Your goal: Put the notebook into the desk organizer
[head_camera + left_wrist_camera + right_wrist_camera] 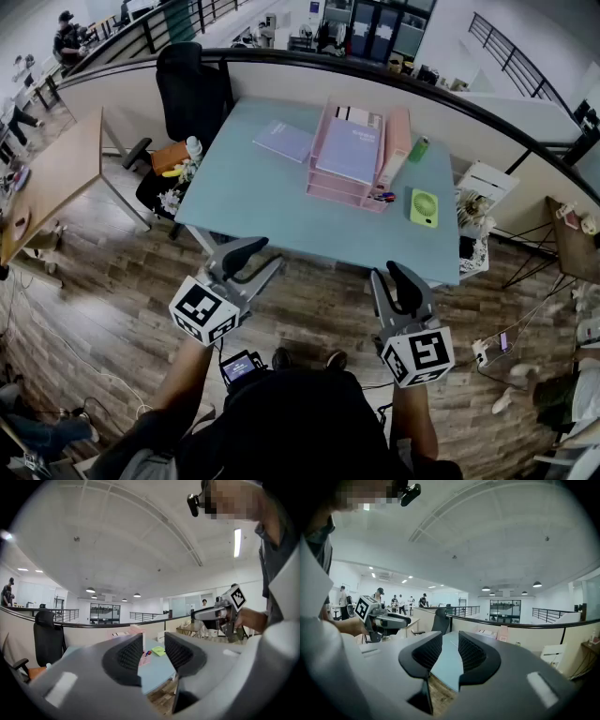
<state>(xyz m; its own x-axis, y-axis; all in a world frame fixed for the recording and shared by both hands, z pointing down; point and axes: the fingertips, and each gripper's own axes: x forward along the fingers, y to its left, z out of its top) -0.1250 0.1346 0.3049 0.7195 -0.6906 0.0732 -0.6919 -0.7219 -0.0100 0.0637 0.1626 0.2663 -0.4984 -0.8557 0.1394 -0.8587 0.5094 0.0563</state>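
A lavender notebook (pixel 286 141) lies flat on the pale blue desk (pixel 262 202), left of the pink desk organizer (pixel 343 192). Another lavender book (pixel 349 150) rests on the organizer's top tray. Both grippers hang in the air in front of the desk's near edge, well short of the notebook. My left gripper (pixel 258 255) is open, with nothing between its jaws (pixel 153 641). My right gripper (pixel 389 274) is also open and empty (pixel 450 644). In the left gripper view the organizer (pixel 137 639) shows far off beyond the jaws.
A green fan (pixel 424 207) and a green bottle (pixel 418 148) sit on the desk to the right of the organizer. A black office chair (pixel 192 89) stands at the desk's left corner. A wooden table (pixel 52 178) stands further left. A curved partition (pixel 469 112) backs the desk.
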